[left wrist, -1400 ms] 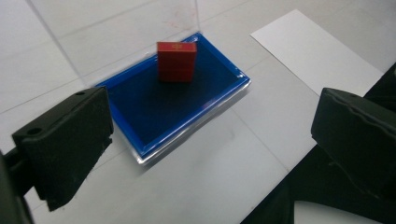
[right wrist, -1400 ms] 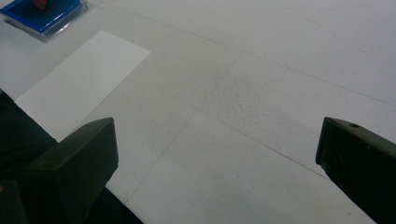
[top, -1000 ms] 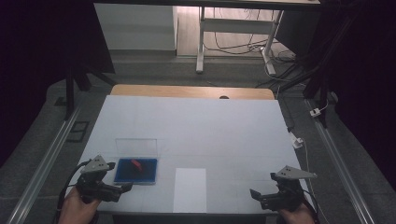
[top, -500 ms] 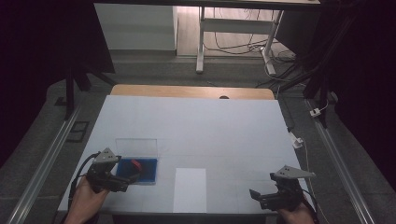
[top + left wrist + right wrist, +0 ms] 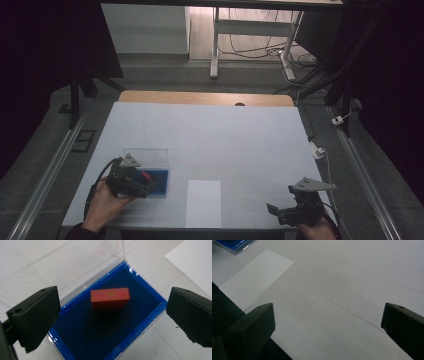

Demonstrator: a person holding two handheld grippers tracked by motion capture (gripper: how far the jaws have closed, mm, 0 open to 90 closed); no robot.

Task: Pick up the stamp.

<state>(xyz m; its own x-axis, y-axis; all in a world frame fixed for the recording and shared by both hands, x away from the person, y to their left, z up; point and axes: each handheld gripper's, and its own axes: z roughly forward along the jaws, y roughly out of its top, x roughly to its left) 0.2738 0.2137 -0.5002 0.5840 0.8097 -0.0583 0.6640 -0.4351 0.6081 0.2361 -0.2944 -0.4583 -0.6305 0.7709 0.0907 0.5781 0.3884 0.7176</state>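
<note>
A blue-lined case (image 5: 159, 181) (image 5: 140, 322) with its clear lid (image 5: 147, 157) (image 5: 100, 255) raised lies near the table's front left. A small red block (image 5: 110, 298) (image 5: 145, 176) with gold markings rests on the dark blue lining. My left gripper (image 5: 142, 186) (image 5: 112, 315) hovers open just above the case, its jaws spread wide either side of the block and touching nothing. My right gripper (image 5: 274, 210) (image 5: 327, 327) is open over bare table at the front right, with nothing between its jaws.
A white sheet of paper (image 5: 203, 202) (image 5: 254, 277) lies between the two grippers near the front edge. The white table (image 5: 210, 135) stretches back to a wooden strip (image 5: 200, 97). Metal rails run along both sides, and a cable with a plug (image 5: 317, 150) lies at the right edge.
My left gripper has moved forward and right from the table's front-left corner to hover over the open case. The right gripper has stayed in place.
</note>
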